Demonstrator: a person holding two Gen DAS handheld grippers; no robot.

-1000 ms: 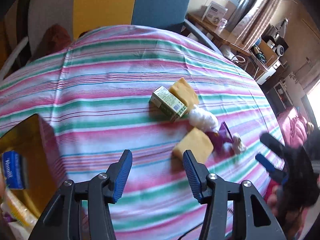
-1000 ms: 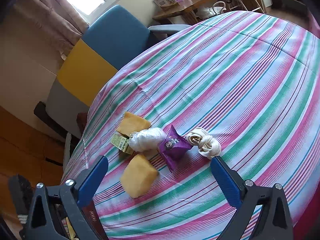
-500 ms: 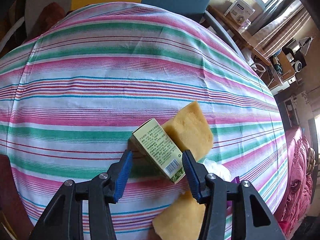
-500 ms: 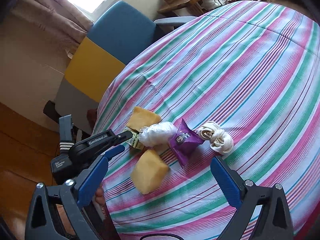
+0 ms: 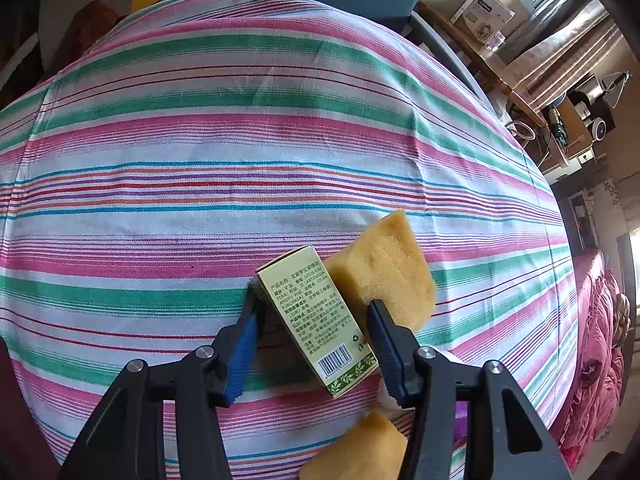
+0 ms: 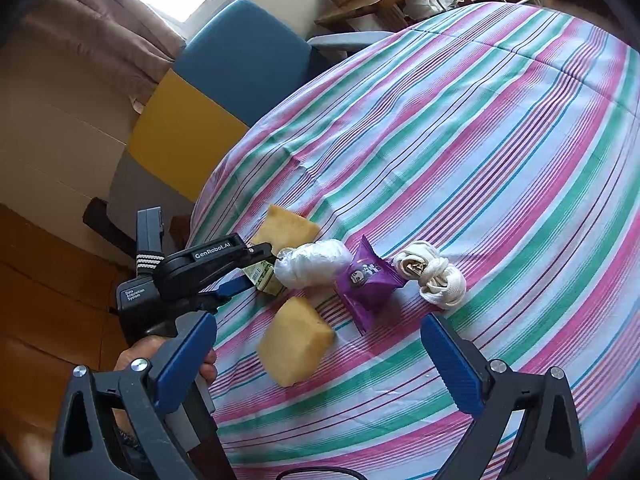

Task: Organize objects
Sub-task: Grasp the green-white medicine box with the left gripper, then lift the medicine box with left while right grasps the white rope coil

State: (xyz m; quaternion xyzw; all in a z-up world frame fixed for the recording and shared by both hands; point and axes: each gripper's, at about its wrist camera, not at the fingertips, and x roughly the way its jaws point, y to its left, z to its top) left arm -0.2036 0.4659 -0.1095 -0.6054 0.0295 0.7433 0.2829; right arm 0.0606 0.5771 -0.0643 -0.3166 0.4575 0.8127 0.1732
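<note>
Left tongs (image 5: 312, 320) closing around pale green cardboard box (image 5: 316, 320) on striped table (image 5: 200, 140), pads not yet pressing. Right tongs (image 6: 316, 364) spread wide, empty. Yellow sponges (image 6: 294, 340), white bundle (image 6: 312, 264), purple packet (image 6: 366, 284), cord (image 6: 434, 278) still unsorted.

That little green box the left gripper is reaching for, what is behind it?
A yellow sponge lies right behind the green box, against its far side. The box hides the sponge's near lower edge. Beyond that, only striped tablecloth.
</note>
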